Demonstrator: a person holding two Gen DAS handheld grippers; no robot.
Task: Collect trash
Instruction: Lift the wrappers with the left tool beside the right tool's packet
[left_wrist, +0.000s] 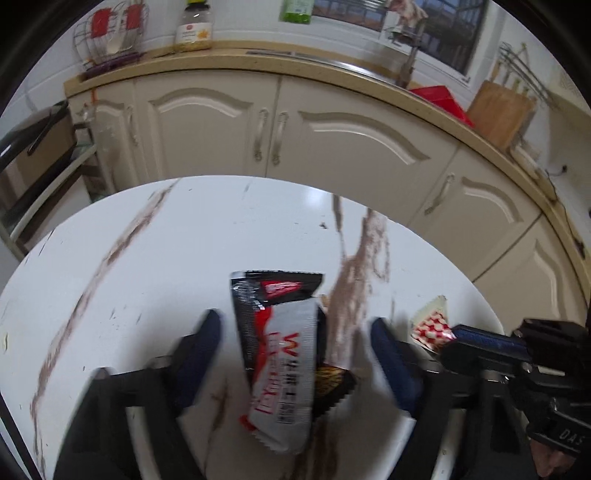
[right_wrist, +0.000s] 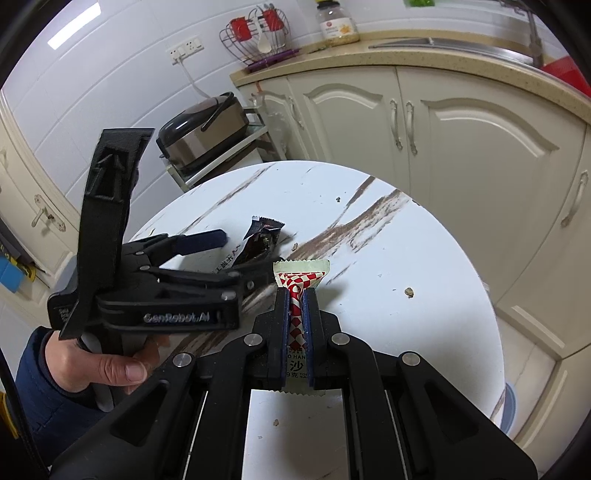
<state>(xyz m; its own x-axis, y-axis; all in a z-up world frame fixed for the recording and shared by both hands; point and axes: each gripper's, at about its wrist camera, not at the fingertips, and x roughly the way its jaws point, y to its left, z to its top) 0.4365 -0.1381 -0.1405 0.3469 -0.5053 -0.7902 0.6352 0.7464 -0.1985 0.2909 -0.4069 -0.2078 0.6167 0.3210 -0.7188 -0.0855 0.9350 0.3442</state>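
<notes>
A grey, black and red snack wrapper (left_wrist: 280, 354) lies on the round white marble table (left_wrist: 184, 240), overlapping a dark wrapper (left_wrist: 332, 384). My left gripper (left_wrist: 295, 343) is open, its fingers on either side of the grey wrapper, just above it. It also shows in the right wrist view (right_wrist: 236, 254), around the dark wrappers (right_wrist: 262, 240). My right gripper (right_wrist: 295, 299) is shut on a red-and-white checkered wrapper (right_wrist: 301, 275) and holds it upright above the table. That wrapper also shows at the right of the left wrist view (left_wrist: 432, 325).
Crumbs (right_wrist: 408, 292) lie scattered on the table. Cream kitchen cabinets (left_wrist: 332, 136) with a beige countertop stand close behind the table. A rice cooker (right_wrist: 203, 129) sits on a low rack to the left. A jar (left_wrist: 194, 29) and a utensil rack (left_wrist: 110, 37) stand on the counter.
</notes>
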